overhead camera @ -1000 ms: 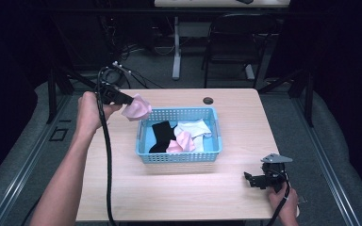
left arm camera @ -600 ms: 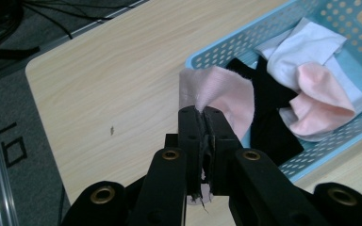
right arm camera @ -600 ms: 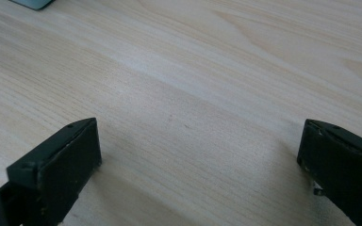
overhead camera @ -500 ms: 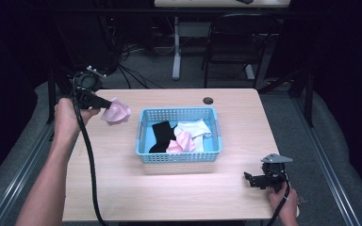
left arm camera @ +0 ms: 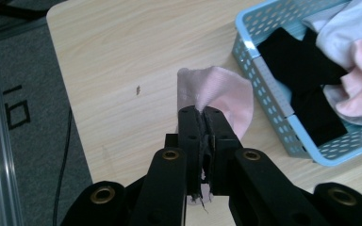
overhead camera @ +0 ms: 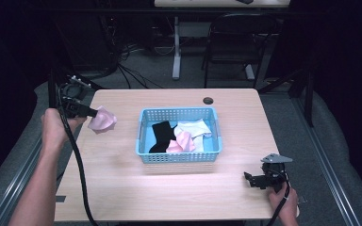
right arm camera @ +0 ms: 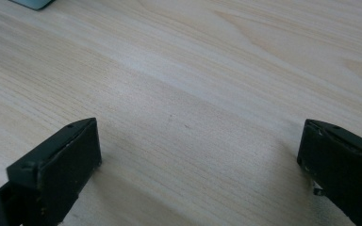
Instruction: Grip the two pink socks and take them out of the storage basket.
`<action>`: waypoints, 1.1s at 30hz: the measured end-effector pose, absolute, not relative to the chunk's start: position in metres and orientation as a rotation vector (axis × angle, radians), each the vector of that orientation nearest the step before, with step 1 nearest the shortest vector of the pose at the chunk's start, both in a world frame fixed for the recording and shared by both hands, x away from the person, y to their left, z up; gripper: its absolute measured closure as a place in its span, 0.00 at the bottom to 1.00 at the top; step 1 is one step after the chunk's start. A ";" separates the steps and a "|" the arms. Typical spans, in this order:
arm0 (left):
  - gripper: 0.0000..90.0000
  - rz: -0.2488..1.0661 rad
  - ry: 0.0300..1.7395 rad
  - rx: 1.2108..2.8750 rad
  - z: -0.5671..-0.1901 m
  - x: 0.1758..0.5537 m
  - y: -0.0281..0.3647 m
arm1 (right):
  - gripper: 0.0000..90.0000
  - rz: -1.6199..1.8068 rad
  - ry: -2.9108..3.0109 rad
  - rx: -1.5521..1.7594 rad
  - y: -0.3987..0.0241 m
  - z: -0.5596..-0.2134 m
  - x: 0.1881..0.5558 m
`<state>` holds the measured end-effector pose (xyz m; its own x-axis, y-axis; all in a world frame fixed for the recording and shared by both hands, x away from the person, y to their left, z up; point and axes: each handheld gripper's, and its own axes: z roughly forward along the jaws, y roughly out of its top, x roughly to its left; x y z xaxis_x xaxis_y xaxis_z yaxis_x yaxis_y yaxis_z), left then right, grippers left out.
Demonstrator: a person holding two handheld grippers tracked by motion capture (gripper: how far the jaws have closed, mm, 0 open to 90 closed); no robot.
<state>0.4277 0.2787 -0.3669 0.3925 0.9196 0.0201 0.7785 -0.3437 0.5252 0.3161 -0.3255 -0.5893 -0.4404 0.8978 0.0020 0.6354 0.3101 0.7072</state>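
My left gripper (overhead camera: 90, 113) is shut on a pale pink cloth (overhead camera: 103, 120), which hangs from its jaws above the left side of the wooden table (overhead camera: 122, 188). The left gripper view has the same pink cloth (left arm camera: 221, 92) pinched between the closed jaws of that gripper (left arm camera: 205, 113), left of the basket. A light blue plastic basket (overhead camera: 179, 157) sits mid-table with a black cloth (overhead camera: 162, 134), a white cloth (overhead camera: 195, 127) and another pink cloth (overhead camera: 183, 141) inside. My right gripper (overhead camera: 252, 180) rests low at the table's front right, jaws wide apart with bare wood between them (right arm camera: 198, 155).
A small dark round grommet (overhead camera: 208, 100) sits near the table's far edge. Black cable (overhead camera: 75, 160) trails from the left gripper along the forearm. Beyond the table stand a chair (overhead camera: 231, 42) and a desk leg (overhead camera: 176, 47) on dark floor.
My left gripper has carried the pink cloth leftward from beside the basket to over the table's left part, and a little lower. The right gripper has stayed put.
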 end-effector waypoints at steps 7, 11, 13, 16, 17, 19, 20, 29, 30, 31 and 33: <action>0.96 0.376 1.506 2.233 -0.394 0.431 0.289 | 0.00 0.908 2.187 1.367 -0.325 -0.589 0.316; 0.96 0.343 1.541 2.250 -0.414 0.434 0.293 | 0.00 0.908 2.187 1.367 -0.325 -0.589 0.316; 0.96 0.337 1.552 2.251 -0.419 0.435 0.294 | 0.00 0.908 2.187 1.367 -0.325 -0.589 0.316; 0.96 0.297 1.597 2.266 -0.440 0.438 0.299 | 0.00 0.908 2.187 1.367 -0.325 -0.589 0.316; 0.96 0.291 1.609 2.265 -0.445 0.438 0.300 | 0.00 0.908 2.187 1.367 -0.325 -0.589 0.316; 0.96 0.272 1.629 2.280 -0.454 0.439 0.303 | 0.00 0.908 2.187 1.366 -0.325 -0.589 0.316; 0.96 0.270 1.639 2.275 -0.460 0.439 0.303 | 0.00 0.908 2.187 1.367 -0.325 -0.589 0.316; 0.80 0.175 1.663 2.253 -0.483 0.438 0.311 | 0.00 0.908 2.187 1.367 -0.325 -0.589 0.316; 0.73 0.190 1.664 2.249 -0.482 0.436 0.311 | 0.00 0.908 2.187 1.367 -0.325 -0.589 0.316; 0.68 0.190 1.664 2.249 -0.482 0.436 0.311 | 0.00 0.908 2.187 1.367 -0.325 -0.589 0.316; 0.59 0.230 1.650 2.240 -0.476 0.432 0.307 | 0.00 0.908 2.187 1.367 -0.325 -0.589 0.316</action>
